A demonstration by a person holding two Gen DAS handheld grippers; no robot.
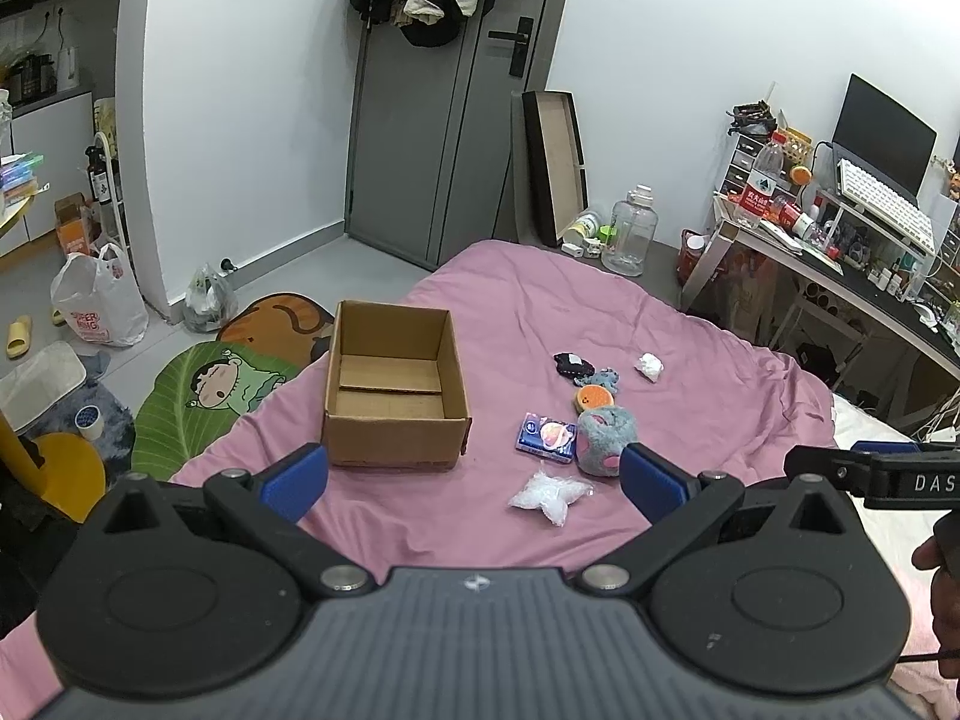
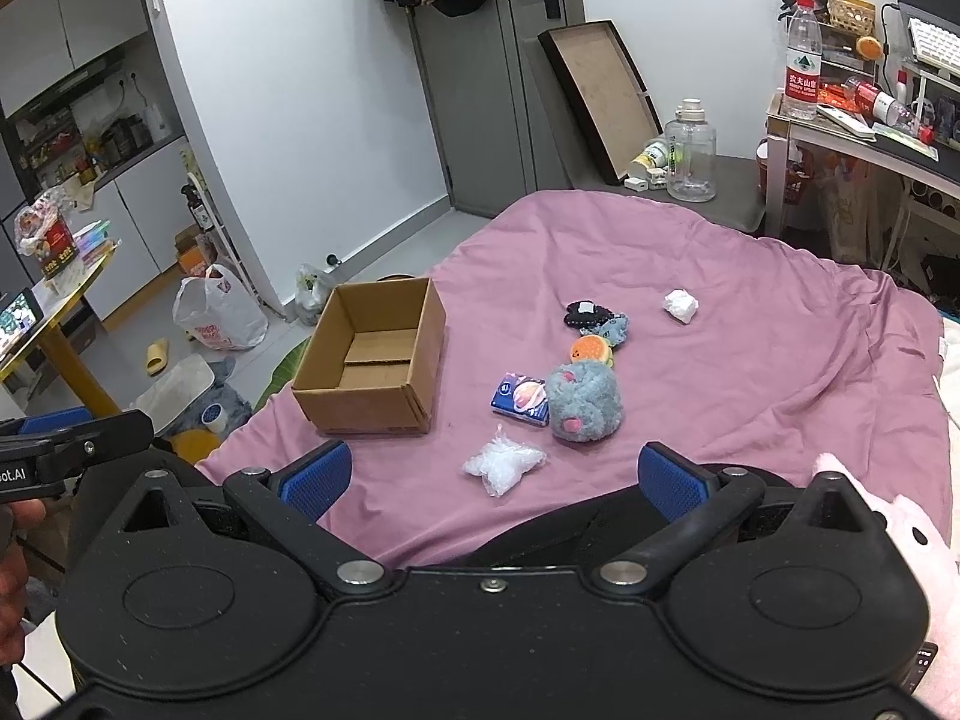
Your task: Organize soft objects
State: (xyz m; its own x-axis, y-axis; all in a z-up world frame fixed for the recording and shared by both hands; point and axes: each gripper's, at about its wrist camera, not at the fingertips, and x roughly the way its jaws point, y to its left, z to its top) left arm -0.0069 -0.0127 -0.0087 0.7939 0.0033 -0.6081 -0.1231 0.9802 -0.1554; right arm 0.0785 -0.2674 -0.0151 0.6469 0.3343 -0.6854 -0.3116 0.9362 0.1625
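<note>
Soft objects lie clustered on the pink bedspread [image 2: 750, 360], just right of the empty cardboard box [image 2: 372, 360]: a grey plush ball [image 2: 585, 399], a tissue pack [image 2: 521, 399], a clear crinkly bag [image 2: 503, 463] and a burger plush [image 2: 591, 351]. All look light and squashy; the plush ball likely takes a pinch across its middle. The left gripper [image 1: 474, 474] and right gripper [image 2: 495, 477] hover with jaws wide, holding nothing.
</note>
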